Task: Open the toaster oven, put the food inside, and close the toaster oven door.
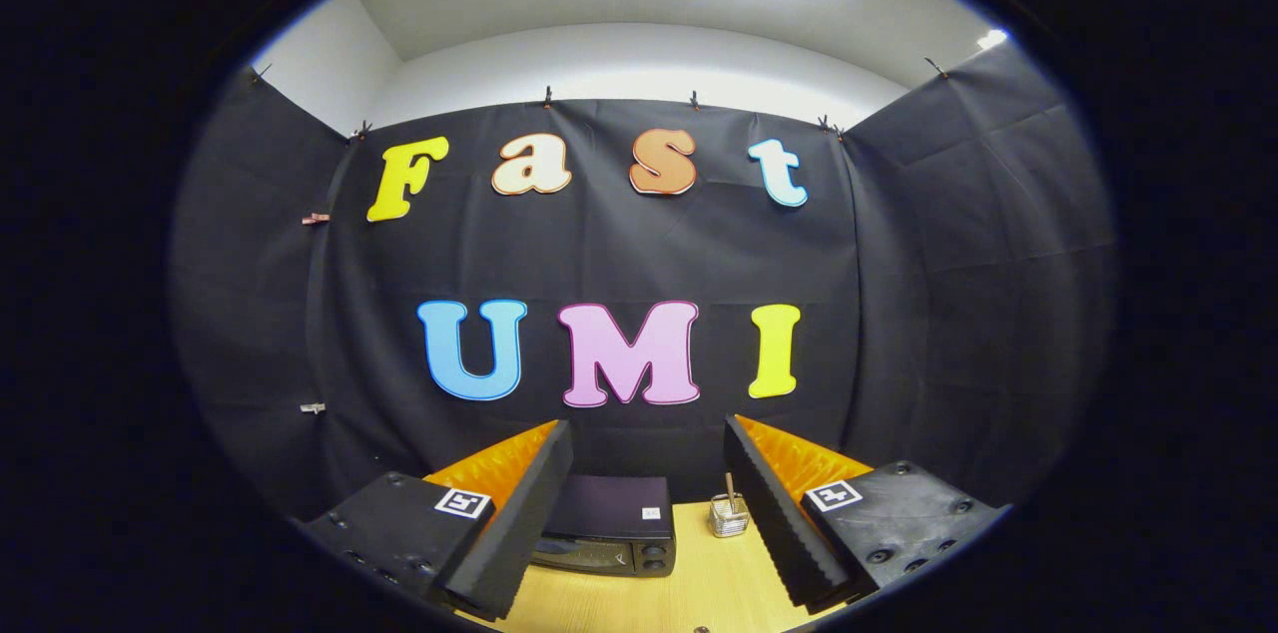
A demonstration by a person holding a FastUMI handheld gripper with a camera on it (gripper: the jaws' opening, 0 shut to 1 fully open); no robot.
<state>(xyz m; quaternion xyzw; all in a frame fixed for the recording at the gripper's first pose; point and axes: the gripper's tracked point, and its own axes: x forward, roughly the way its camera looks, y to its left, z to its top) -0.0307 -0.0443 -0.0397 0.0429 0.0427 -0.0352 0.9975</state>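
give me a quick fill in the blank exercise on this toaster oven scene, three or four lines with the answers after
1. The hand-held gripper has its fingers ____, with nothing between them.
2. The toaster oven stands on the wooden table with its door ____.
3. The small wire basket stands to the ____ of the toaster oven.
4. Both things lie ____ the fingertips, not between them.

Missing words: open; shut; right; beyond

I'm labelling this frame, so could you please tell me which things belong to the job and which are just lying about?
Job:
- toaster oven, door shut, beyond the fingers
- gripper, open, holding nothing

Lying about:
- small wire basket with a stick in it, on the wooden table beside the oven
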